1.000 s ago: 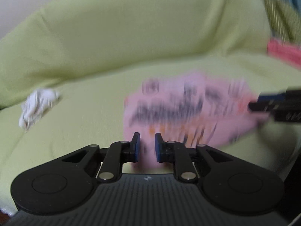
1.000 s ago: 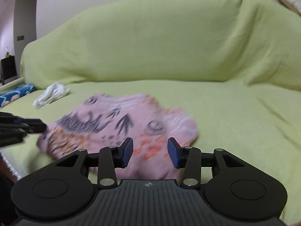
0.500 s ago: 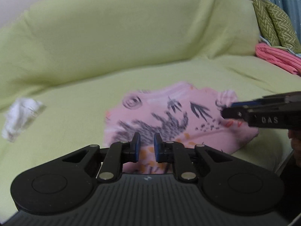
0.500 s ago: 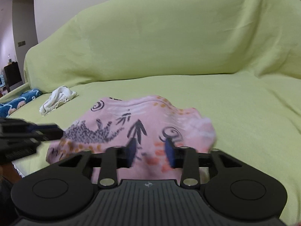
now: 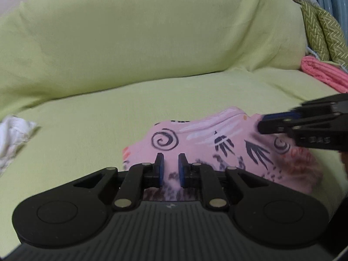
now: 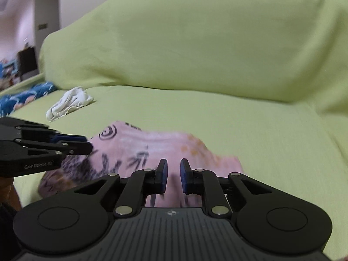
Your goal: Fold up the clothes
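Now pink garment bunches between both tools' closing-in tips.

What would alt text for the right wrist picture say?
A pink patterned garment lies on a green-covered sofa, its near edge between the closing right gripper; the left gripper reaches it alongside. A white cloth lies behind.

Soft, even indoor light in both views, a bit dim and flat, no glare anywhere. Only faint shading in the creases of the green sofa cover. Heavy fisheye bending toward the rims, dark vignette in the corners. Motion smear on the pink printed garment, worst along its right edge in the right wrist view and on its lower right in the left one. White cloth mushy at the left edge. Sharp black gripper bodies up close.
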The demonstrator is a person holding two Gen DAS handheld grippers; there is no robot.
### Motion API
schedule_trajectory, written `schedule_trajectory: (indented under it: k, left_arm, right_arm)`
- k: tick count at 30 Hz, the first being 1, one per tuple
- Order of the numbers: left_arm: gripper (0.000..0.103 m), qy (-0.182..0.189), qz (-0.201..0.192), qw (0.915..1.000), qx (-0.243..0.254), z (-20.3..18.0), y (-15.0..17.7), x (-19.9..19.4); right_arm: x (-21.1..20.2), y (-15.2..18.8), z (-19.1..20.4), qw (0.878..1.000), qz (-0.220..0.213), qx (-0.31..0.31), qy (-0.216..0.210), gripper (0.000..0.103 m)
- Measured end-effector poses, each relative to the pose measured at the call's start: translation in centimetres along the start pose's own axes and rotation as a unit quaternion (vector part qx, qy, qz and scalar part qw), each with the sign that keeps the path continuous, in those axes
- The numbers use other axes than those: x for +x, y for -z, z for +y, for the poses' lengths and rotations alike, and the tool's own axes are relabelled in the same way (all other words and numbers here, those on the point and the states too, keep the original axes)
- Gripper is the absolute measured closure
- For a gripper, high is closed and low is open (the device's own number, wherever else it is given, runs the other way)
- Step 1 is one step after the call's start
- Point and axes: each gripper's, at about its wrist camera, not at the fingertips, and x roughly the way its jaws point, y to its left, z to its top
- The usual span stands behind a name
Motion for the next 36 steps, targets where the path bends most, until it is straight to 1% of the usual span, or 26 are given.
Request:
schedule_trajectory:
  k: [1,2,4,6,7,9,10,11,12,13,15,16,18,20,21,22,23,24,25,26,27,28,30,34,36]
  left_arm:
    - [0.090,0.004,0.006,1.0000,0.000,0.2,-0.1,0.8]
    - [0.090,0.000,0.015,0.9999,0.002,0.4,-0.2,1.6]
    - [0.090,-0.001,0.040,0.9992,-0.003,1.2,-0.3,3.2]
    - [0.090,0.011,0.042,0.9985,-0.032,2.7,-0.9,3.0]
    - [0.090,0.014,0.042,0.9979,-0.047,3.4,-1.2,2.8]
    - [0.090,0.013,0.038,0.9960,-0.080,5.2,-1.5,1.6]
    - [0.083,0.019,0.044,0.9934,-0.104,6.3,-1.4,1.2]
    - [0.077,0.027,0.051,0.9894,-0.133,7.4,-1.1,1.0]
    - [0.077,0.034,0.059,0.9843,-0.163,8.5,-0.8,1.0]
    - [0.077,0.043,0.070,0.9773,-0.195,9.5,-0.3,1.3]
    - [0.077,0.066,0.093,0.9568,-0.267,11.5,1.1,2.2]
    - [0.076,0.081,0.090,0.9460,-0.301,12.3,1.7,2.4]
    - [0.075,0.108,0.082,0.9293,-0.343,13.5,2.2,2.5]
    - [0.077,0.121,0.079,0.9184,-0.368,14.2,2.4,2.9]
    - [0.079,0.122,0.077,0.9168,-0.372,14.4,2.5,2.9]
    - [0.081,0.118,0.073,0.9191,-0.369,14.4,2.5,2.7]
    - [0.083,0.113,0.072,0.9238,-0.359,14.2,2.4,2.7]
    - [0.085,0.108,0.070,0.9288,-0.348,14.0,2.3,2.6]
    - [0.092,0.102,0.068,0.9347,-0.333,13.7,2.1,2.6]
    - [0.096,0.097,0.066,0.9401,-0.320,13.4,1.9,2.6]
    - [0.099,0.095,0.064,0.9443,-0.308,13.1,1.8,2.5]
    - [0.103,0.093,0.061,0.9483,-0.297,12.8,1.7,2.4]
    - [0.103,0.081,0.051,0.9558,-0.278,12.3,1.4,2.3]
    - [0.103,0.065,0.030,0.9657,-0.250,11.8,0.7,2.0]
    - [0.103,0.060,0.026,0.9673,-0.245,11.6,0.5,1.9]
  right_arm:
    - [0.9,-0.3,-0.2,1.000,0.000,-0.008,-0.002,0.087]
    - [1.9,-0.5,-0.5,1.000,0.009,-0.012,0.000,0.087]
    - [3.9,-0.2,-1.7,0.999,0.042,-0.007,0.015,0.087]
    - [3.8,-0.2,-3.4,0.999,0.047,0.024,0.005,0.089]
    - [3.2,-0.3,-4.2,0.998,0.048,0.044,0.001,0.087]
    - [1.6,-0.6,-5.8,0.996,0.042,0.081,0.005,0.077]
    - [0.9,-0.6,-6.8,0.994,0.038,0.100,0.000,0.075]
    - [0.3,-0.5,-7.9,0.992,0.035,0.121,-0.007,0.074]
    - [-0.2,-0.4,-9.0,0.989,0.035,0.142,-0.013,0.069]
    - [-0.4,-0.3,-10.0,0.986,0.040,0.162,-0.017,0.062]
    - [0.0,0.3,-11.9,0.978,0.052,0.203,-0.023,0.060]
    - [0.3,0.6,-12.7,0.973,0.059,0.221,-0.025,0.058]
    - [1.1,1.0,-13.6,0.965,0.064,0.252,-0.042,0.058]
    - [1.7,1.3,-14.0,0.959,0.063,0.272,-0.055,0.058]
    - [2.0,1.3,-14.1,0.958,0.059,0.275,-0.057,0.059]
    - [2.3,1.4,-14.0,0.959,0.056,0.273,-0.055,0.059]
    - [2.6,1.4,-14.0,0.960,0.052,0.271,-0.054,0.059]
    - [2.8,1.3,-13.9,0.961,0.051,0.266,-0.052,0.062]
    - [3.0,1.2,-13.9,0.963,0.051,0.260,-0.050,0.070]
    - [3.3,1.1,-13.7,0.965,0.053,0.252,-0.049,0.074]
    - [3.4,1.0,-13.6,0.968,0.055,0.241,-0.049,0.085]
    - [3.4,0.9,-13.5,0.971,0.055,0.229,-0.048,0.090]
    - [3.0,0.7,-13.3,0.977,0.050,0.205,-0.043,0.097]
    - [1.8,0.8,-13.1,0.980,0.024,0.195,-0.032,0.099]
    - [1.5,0.9,-13.1,0.981,0.011,0.192,-0.027,0.099]
